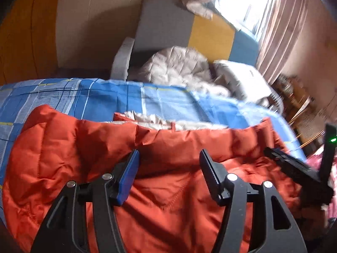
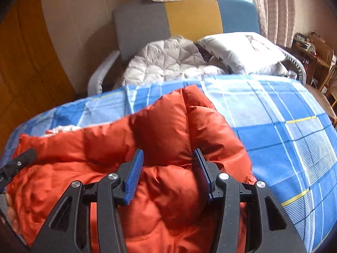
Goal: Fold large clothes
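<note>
Two grippers hang above one orange padded jacket [image 1: 164,181], which lies on a bed covered by a blue checked sheet [image 1: 105,97]. The jacket sits near the bed's front edge, its body already doubled over itself, with a strip of pale fleecy lining [image 1: 151,118] showing along the far fold.

The left gripper [image 1: 168,168] has its fingers spread, nothing between them; the orange cloth lies below and apart from the pads. The right gripper [image 2: 168,166] is likewise spread and holds nothing, though a raised hump of jacket stands just beyond its fingertips. Judgement: both tools stand clear of the cloth so that the fold can settle under its own weight, and the downward tilt keeps the garment in sight for the next grasp.

The left wrist view shows the lining strip at length, the long far edge of the folded jacket, and the right gripper at the frame's right side with a green light lit on it. It is blurred toward the right. The right wrist view shows what the other does not: a puffed sleeve or side panel [image 2: 189,118] of the jacket rising to a peak, the wide bare stretch of sheet to its right, and a white pillow [image 2: 242,48] beyond the bed. The left gripper appears there only as a dark tip at the left edge.

Judgement: the raised panel looks unflattened, so the fold is unfinished.
</note>
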